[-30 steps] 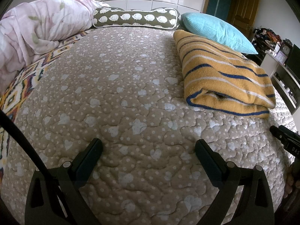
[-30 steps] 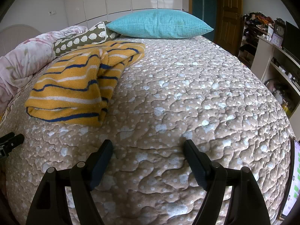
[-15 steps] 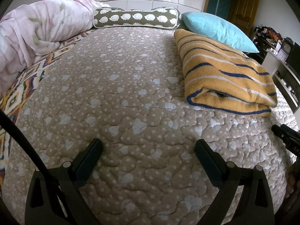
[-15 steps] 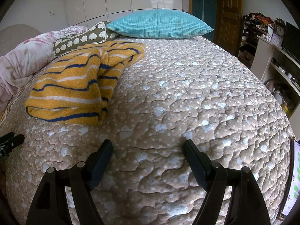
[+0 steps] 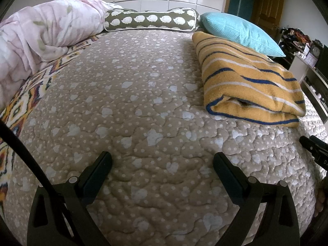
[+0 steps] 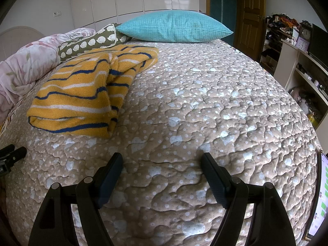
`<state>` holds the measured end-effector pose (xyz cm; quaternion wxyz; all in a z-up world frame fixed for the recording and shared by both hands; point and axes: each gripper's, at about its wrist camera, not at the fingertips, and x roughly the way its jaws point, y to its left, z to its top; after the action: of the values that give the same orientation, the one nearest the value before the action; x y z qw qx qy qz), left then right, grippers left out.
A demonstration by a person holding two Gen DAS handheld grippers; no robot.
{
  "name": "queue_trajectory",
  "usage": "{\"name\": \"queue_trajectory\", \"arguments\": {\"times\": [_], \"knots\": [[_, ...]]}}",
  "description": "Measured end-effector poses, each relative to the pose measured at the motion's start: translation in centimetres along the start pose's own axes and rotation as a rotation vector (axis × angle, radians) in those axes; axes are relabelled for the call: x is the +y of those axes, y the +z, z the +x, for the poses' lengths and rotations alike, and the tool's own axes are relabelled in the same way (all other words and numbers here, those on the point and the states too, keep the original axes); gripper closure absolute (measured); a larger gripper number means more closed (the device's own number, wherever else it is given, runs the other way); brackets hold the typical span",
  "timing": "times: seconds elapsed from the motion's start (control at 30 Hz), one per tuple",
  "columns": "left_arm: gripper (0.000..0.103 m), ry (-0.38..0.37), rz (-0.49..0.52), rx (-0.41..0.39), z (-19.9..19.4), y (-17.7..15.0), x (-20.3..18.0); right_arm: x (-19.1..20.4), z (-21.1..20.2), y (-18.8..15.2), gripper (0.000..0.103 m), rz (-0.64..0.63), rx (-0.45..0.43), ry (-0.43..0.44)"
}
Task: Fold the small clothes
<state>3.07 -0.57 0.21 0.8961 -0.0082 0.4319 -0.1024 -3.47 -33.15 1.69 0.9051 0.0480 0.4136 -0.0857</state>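
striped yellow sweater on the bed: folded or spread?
Folded. The striped sweater lies doubled in layers, with a rolled fold edge facing the left gripper; from the right wrist its far part looks loosely bunched.

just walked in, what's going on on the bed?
Nothing is being held right now. The left gripper and right gripper both hang open over the quilted bedspread, empty. The yellow striped sweater lies folded on the bed, its far end near the teal pillow, apart from both grippers.
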Motion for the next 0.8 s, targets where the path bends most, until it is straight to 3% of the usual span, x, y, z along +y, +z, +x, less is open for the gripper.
{"name": "queue_trajectory", "arguments": {"times": [0.8], "knots": [[0.004,0.033,0.007,0.004,0.01,-0.01,-0.40,0.11,0.01,0.04,0.020,-0.002,0.001,-0.002]]}}
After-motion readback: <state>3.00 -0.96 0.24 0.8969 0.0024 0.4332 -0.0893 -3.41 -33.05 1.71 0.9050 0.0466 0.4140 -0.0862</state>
